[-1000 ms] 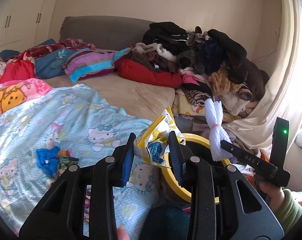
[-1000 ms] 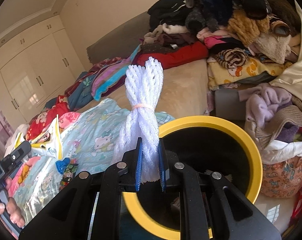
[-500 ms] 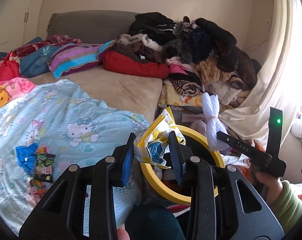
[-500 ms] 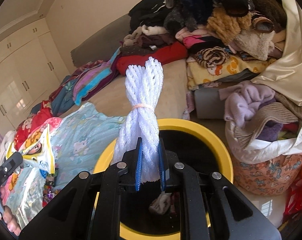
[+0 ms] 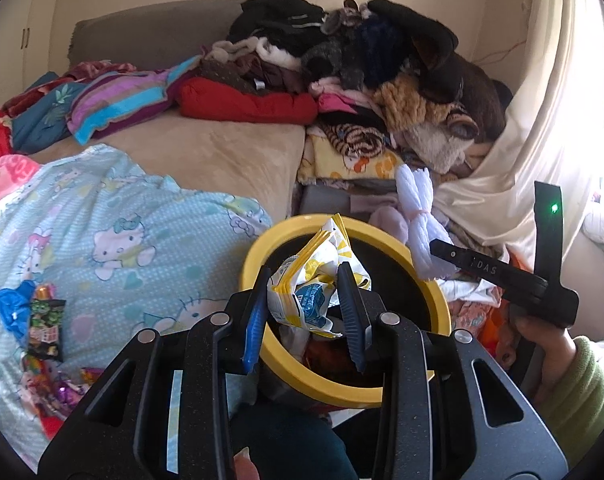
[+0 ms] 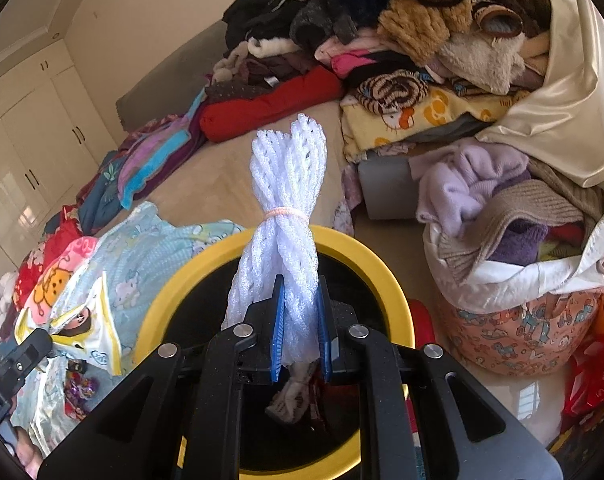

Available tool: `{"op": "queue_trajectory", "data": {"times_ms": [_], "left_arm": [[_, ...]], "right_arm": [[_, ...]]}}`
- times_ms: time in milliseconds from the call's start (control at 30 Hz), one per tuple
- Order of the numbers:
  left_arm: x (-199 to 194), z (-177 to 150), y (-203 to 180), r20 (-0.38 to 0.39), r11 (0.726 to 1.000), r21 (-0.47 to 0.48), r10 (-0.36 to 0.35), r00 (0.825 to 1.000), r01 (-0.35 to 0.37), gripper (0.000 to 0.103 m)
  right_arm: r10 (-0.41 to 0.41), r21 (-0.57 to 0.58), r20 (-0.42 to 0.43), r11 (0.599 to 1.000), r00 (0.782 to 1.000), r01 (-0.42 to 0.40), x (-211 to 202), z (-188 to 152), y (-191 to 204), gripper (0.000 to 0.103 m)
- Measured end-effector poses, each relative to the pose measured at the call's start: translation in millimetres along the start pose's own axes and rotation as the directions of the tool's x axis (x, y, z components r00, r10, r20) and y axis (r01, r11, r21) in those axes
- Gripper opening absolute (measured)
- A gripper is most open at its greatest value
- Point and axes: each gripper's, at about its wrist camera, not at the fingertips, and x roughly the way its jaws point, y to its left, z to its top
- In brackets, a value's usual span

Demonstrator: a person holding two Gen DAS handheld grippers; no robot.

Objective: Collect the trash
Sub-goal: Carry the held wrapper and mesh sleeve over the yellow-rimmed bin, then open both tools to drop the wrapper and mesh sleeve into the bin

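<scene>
Bedside bin (image 6: 386,276): my left gripper (image 5: 304,312) pinches a wrapper (image 5: 314,280), right gripper (image 6: 301,328) foam net (image 6: 286,200) above it; its bottom stays hidden.

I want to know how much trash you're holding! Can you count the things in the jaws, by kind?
Snack wrapper: 1, in the left gripper
White foam net bundle: 1, in the right gripper
Total: 2, both held over the yellow bin

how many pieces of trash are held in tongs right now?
2. A crumpled yellow-and-white snack wrapper in the left tongs, and a white foam net bundle in the right tongs, both over the yellow-rimmed bin. More wrappers lie loose on the bedsheet.
</scene>
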Motion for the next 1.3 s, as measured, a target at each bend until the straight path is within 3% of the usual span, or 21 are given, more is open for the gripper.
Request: {"op": "queue_trajectory", "data": {"times_ms": [467, 600, 700, 767, 800, 867, 933, 1000, 1300], "left_arm": [[59.5, -3.4, -19.6, -0.090, 0.999, 0.045, 0.019, 0.996, -0.015, 0.026], [72.2, 0.0, -17.6, -0.108, 0.999, 0.032, 0.023, 0.994, -0.020, 0.027], [75.9, 1.3, -14.2, -0.112, 0.999, 0.017, 0.029, 0.993, -0.027, 0.028], [75.5, 1.1, -12.5, -0.111, 1.000, 0.005, 0.028, 0.993, -0.028, 0.037], [73.8, 0.4, -11.2, -0.108, 1.000, -0.003, 0.030, 0.994, -0.031, 0.051], [70.0, -0.2, -8.9, -0.097, 0.999, -0.020, 0.025, 0.995, -0.027, 0.061], [62.9, -1.8, -6.5, -0.075, 0.999, -0.033, 0.027, 0.997, -0.029, 0.081], [56.4, -3.1, -4.0, -0.057, 0.998, -0.047, 0.026, 0.998, -0.029, 0.090], [31.7, -1.3, 5.9, -0.005, 0.996, -0.057, 0.067, 0.998, -0.068, 0.092]], "right_arm": [[-0.005, -0.036, -0.080, 0.999, 0.997, 0.002, 22.7, -11.4, -7.4, 0.015], [0.016, -0.018, -0.087, 1.000, 0.996, -0.017, 24.9, -11.0, -11.9, 0.018], [0.019, -0.008, -0.086, 1.000, 0.996, -0.020, 25.0, -10.4, -13.6, 0.026], [0.026, -0.004, -0.080, 1.000, 0.996, -0.026, 24.2, -9.8, -13.5, 0.035], [0.027, -0.004, -0.075, 1.000, 0.997, -0.027, 23.6, -9.3, -13.0, 0.037], [0.024, -0.004, -0.060, 1.000, 0.998, -0.024, 21.6, -8.1, -12.1, 0.043], [0.026, -0.002, -0.049, 1.000, 0.998, -0.026, 20.6, -7.2, -11.3, 0.046], [0.022, -0.003, -0.041, 1.000, 0.999, -0.022, 20.2, -6.3, -11.0, 0.050], [0.009, -0.016, -0.005, 1.000, 1.000, -0.009, 18.2, -4.7, -1.2, 0.066]]}}
